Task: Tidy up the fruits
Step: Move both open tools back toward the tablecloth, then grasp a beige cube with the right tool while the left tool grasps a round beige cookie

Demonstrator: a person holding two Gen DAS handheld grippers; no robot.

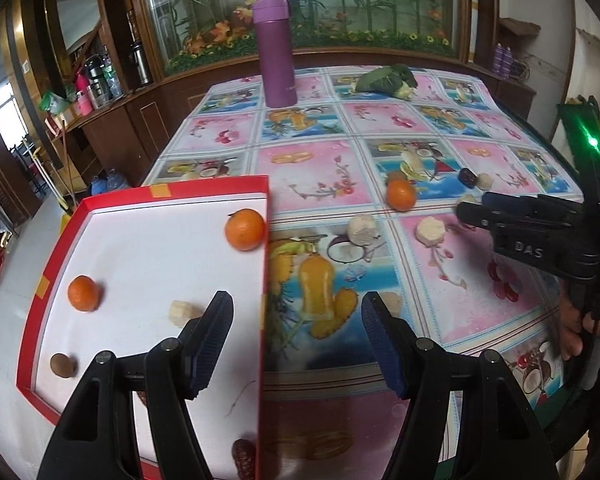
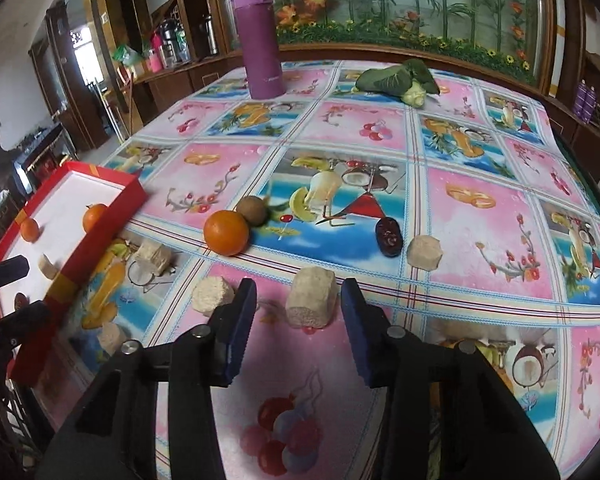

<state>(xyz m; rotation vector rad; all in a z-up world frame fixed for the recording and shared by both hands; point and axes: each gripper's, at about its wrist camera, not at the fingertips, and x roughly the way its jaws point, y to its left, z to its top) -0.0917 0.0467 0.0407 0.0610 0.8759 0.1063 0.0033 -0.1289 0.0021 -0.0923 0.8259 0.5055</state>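
— While the left gripper (image 1: 296, 320) hangs over the tray's right wall, how do its jaws stand?
— Spread wide, nothing between them. One finger sits above the tray floor, the other above the tablecloth (image 1: 320, 168).
— And the right gripper (image 2: 298, 312)?
— Also parted and empty, low over the cloth, pointing at a pale chunk (image 2: 311, 298) that lies just ahead, between the fingertips' lines but not touched. In the left view a hand (image 1: 584, 320) grips its handle at the table's right edge.
— What's in the tray (image 1: 172, 191)?
— It's red-walled, white inside, at the table's left edge. Two oranges: one (image 1: 245, 229) against the right wall, one (image 1: 84, 293) near the left wall. A pale piece (image 1: 182, 312) beside the left finger, a brown round fruit (image 1: 63, 365) in the near-left corner, and a dark red date (image 1: 245, 456) at the near end.
— Still on the cloth?
— An orange (image 2: 225, 232) touching a brown fruit (image 2: 252, 210), a date (image 2: 388, 237) just beside a pale chunk (image 2: 424, 252), and more pale chunks near the tray. Far back stand a purple flask (image 2: 259, 38) and a leafy vegetable (image 2: 400, 78).
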